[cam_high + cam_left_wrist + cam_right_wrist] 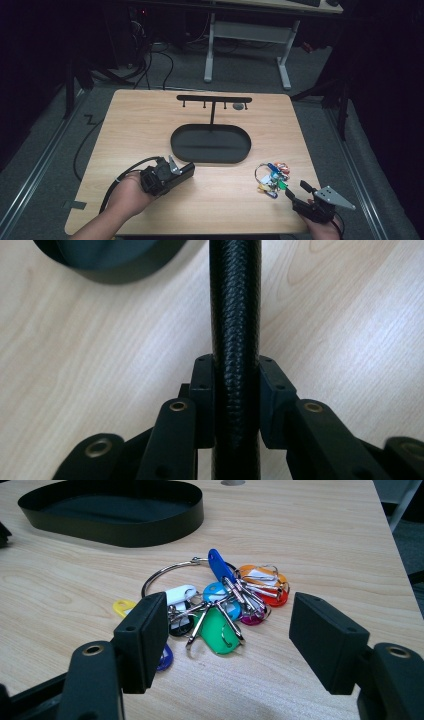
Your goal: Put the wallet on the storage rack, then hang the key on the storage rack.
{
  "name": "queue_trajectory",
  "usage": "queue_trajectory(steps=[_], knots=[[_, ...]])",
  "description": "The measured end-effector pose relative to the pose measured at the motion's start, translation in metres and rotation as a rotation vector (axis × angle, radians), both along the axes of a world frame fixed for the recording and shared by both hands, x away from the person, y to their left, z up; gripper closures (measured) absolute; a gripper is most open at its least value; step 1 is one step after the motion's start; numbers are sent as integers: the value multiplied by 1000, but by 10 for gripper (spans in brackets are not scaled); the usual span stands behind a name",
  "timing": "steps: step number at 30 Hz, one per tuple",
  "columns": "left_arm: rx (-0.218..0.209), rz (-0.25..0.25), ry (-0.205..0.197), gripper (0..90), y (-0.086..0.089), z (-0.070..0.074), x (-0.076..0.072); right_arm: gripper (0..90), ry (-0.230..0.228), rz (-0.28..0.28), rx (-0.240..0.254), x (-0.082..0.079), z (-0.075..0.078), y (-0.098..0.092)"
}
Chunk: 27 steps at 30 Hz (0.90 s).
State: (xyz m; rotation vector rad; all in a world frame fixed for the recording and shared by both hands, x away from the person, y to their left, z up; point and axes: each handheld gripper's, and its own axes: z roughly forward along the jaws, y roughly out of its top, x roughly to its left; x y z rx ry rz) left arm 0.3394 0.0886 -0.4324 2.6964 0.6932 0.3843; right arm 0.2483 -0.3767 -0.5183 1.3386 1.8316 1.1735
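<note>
Our left gripper [235,390] clamps a black textured case [235,315] near the table's front edge. Our right gripper [230,640] stands open before the key bunch [220,605]: light, loose, slippery; we should grasp its ring.

Black textured case [235,335]: long, narrow, leather-like grain, clamped between left gripper [235,390] fingers, above wooden surface [150,130]. Key bunch [220,605]: steel ring, many coloured tags, flat on surface, near right gripper [232,645].
</note>
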Motion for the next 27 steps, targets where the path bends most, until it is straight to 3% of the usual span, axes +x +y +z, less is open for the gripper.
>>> queue_trajectory(steps=[1,10,17,27], knots=[[-12,-46,-53,731,-1,6,-2,323,-2,4,-3,0,0,0],[-12,-86,-92,730,-9,23,10,324,4,8,-2,2,-1,1],[2,-89,-125,731,-16,32,23,325,2,8,9,1,-1,0],[12,-150,-193,731,-32,45,40,329,3,17,12,2,-2,-1]])
